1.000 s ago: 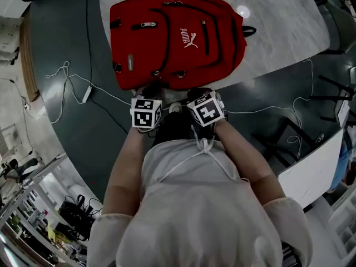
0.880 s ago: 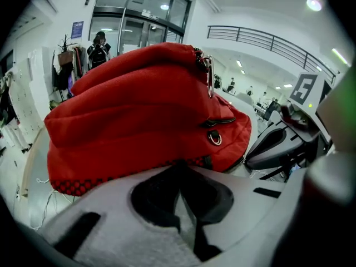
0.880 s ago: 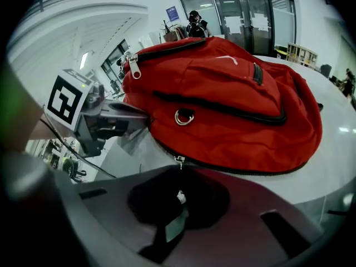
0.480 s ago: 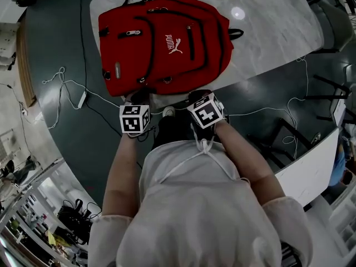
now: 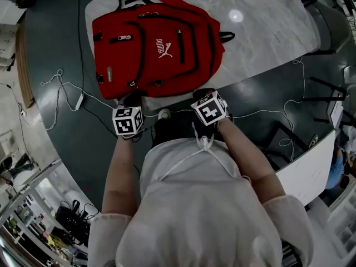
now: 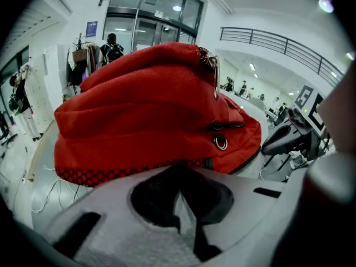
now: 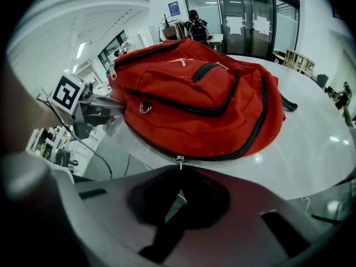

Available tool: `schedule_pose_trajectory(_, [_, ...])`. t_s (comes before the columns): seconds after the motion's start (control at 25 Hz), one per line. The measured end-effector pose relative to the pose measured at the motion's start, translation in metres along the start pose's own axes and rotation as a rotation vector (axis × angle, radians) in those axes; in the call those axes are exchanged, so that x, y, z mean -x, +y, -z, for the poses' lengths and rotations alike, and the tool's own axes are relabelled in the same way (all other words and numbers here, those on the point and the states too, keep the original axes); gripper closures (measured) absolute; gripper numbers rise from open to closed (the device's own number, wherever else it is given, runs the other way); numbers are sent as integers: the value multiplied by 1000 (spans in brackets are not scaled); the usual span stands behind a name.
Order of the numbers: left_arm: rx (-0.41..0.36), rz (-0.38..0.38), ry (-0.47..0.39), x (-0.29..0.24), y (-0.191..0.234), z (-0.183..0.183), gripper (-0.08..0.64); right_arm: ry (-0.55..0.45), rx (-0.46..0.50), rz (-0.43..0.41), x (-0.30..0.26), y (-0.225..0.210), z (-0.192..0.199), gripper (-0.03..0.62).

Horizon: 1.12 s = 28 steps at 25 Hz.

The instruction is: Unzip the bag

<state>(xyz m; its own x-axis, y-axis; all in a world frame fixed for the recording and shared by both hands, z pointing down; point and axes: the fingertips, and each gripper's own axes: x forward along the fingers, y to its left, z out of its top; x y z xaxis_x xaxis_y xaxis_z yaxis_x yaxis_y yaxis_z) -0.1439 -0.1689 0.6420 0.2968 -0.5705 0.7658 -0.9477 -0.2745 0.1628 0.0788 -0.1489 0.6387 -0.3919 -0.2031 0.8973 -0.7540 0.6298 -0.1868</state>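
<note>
On the tabletop: a red backpack lies flat, front pockets up, base toward the person, every zip seemingly closed.
Right gripper: jaws pressed together, tips right at the small metal zip pull at the near end of the main black zip. It appears to be pinching the pull.
Left gripper: jaws closed at the bag's checkered bottom trim, apparently nipping the fabric as an anchor.
Step in hand: judged to be the very start of the pull, with the main zip not yet opened.
Doing it well: draw the pull along the curve of the zip, low and in line with the teeth, not straight up. The left gripper should hold the base firm so the bag does not slide across the smooth marble.
Risk: the thin pull could slip from the jaws if tugged sideways.
</note>
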Motion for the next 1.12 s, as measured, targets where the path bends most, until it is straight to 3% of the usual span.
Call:
schedule_pose_trajectory(0.64, [32, -74, -3, -1, 3, 0, 538, 11, -47, 41, 13, -61, 16, 565])
schedule_pose_trajectory(1.12, [38, -82, -4, -2, 2, 1, 538, 5, -63, 111, 19, -95, 10, 564])
